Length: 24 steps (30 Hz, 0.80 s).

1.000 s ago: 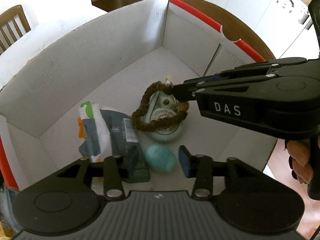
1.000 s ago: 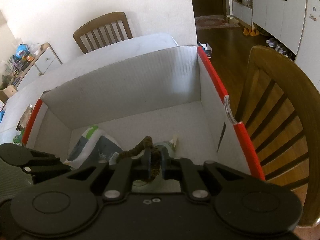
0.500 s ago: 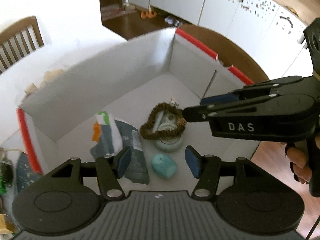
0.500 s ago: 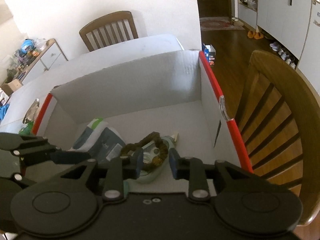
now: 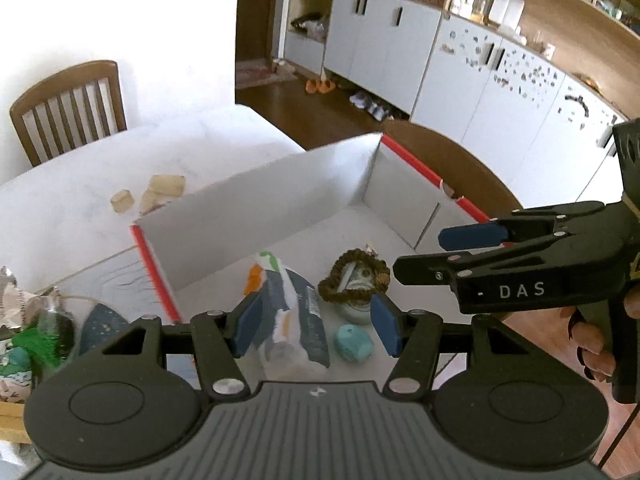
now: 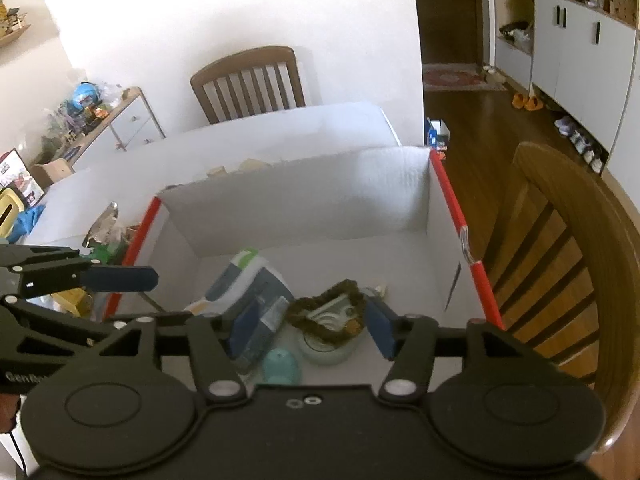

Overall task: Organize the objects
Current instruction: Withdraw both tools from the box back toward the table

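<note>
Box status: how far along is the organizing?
Done: the brown scrunchie lies on the round pale-green item inside the cardboard box, beside the wipes packet and teal blob. In hand: nothing. The right gripper has just been opening and stands open above the scrunchie; the left gripper is open and empty. Left: clutter beside the box and small pale pieces on the table.

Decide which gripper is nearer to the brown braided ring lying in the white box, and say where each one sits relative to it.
Right. The right gripper hangs open just beside and above the brown braided ring, its jaws having just opened off it. The left gripper is open too, farther back toward the box's near side.
</note>
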Available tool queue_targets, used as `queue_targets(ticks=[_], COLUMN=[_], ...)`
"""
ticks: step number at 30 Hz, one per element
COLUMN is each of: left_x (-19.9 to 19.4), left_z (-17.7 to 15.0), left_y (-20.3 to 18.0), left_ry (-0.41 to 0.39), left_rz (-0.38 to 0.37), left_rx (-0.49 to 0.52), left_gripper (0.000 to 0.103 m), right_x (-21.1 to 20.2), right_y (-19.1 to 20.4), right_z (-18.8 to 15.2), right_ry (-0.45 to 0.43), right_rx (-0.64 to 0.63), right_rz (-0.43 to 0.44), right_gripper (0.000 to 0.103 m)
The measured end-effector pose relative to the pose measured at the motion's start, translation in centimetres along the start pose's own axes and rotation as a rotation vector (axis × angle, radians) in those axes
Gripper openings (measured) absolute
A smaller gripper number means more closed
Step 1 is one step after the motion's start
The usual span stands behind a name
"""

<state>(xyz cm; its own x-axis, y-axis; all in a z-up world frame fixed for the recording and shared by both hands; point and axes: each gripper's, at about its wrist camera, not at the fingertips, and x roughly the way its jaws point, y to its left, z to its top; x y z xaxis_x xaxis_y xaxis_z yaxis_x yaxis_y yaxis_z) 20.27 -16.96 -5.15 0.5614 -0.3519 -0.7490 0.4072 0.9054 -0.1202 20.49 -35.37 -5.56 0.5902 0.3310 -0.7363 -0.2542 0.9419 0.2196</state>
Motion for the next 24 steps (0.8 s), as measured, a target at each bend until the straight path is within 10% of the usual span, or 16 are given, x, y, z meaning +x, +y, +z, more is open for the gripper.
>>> queue_targets(ticks=[24], left_x=[-9.0], left_z=[-4.6], left_y=[8.7], left_ry=[-0.099], left_rz=[0.083], left_rx=[-0.047], left_gripper=[0.085], right_x=[-3.2], right_y=[9.2], right_z=[-0.8], right_ry=[-0.119], right_rx=[-0.017], right_rz=[-0.022], right_gripper=[0.099])
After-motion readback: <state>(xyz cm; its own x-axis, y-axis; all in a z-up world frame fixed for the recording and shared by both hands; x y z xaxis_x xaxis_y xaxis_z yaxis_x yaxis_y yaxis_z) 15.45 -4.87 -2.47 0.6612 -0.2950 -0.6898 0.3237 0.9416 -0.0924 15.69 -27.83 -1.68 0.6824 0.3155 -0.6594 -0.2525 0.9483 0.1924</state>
